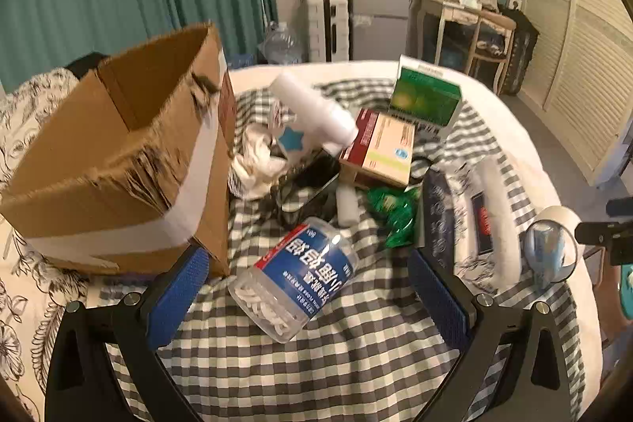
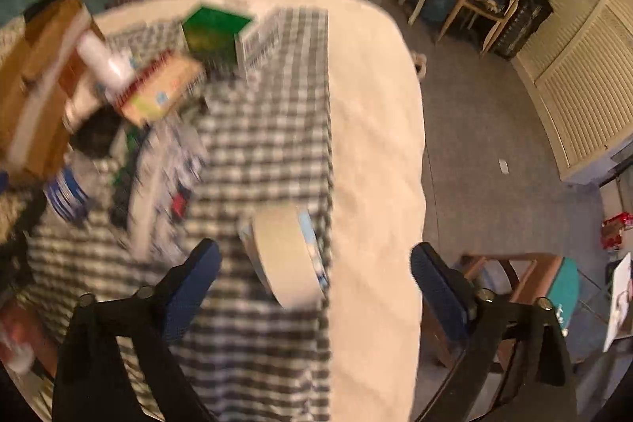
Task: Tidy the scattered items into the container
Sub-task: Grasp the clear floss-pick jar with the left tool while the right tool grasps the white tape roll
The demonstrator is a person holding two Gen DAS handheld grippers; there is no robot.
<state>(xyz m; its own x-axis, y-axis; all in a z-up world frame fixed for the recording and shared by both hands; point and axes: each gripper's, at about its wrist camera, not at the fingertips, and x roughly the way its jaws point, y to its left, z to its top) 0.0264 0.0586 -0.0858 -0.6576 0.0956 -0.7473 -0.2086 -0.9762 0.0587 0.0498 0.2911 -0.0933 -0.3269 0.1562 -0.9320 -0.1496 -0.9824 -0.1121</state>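
Observation:
An open cardboard box (image 1: 118,161) stands at the left on a checked cloth (image 1: 356,362). My left gripper (image 1: 308,287) is open around a clear jar with a blue label (image 1: 296,283) lying on its side; the pads are apart from it. Beyond lie a white bottle (image 1: 312,113), a red and cream box (image 1: 379,145), a green box (image 1: 427,97), a green wrapper (image 1: 395,216) and a dark book (image 1: 439,220). My right gripper (image 2: 316,279) is open around a roll of tape (image 2: 285,256) standing on edge on the cloth. The tape also shows in the left wrist view (image 1: 550,248).
The cloth covers a white round bed (image 2: 376,145) whose edge drops to grey floor (image 2: 494,145) at the right. A chair with a teal seat (image 2: 554,283) stands beside the bed. Green curtains, a small fridge (image 1: 379,22) and a dressing table (image 1: 474,14) stand behind.

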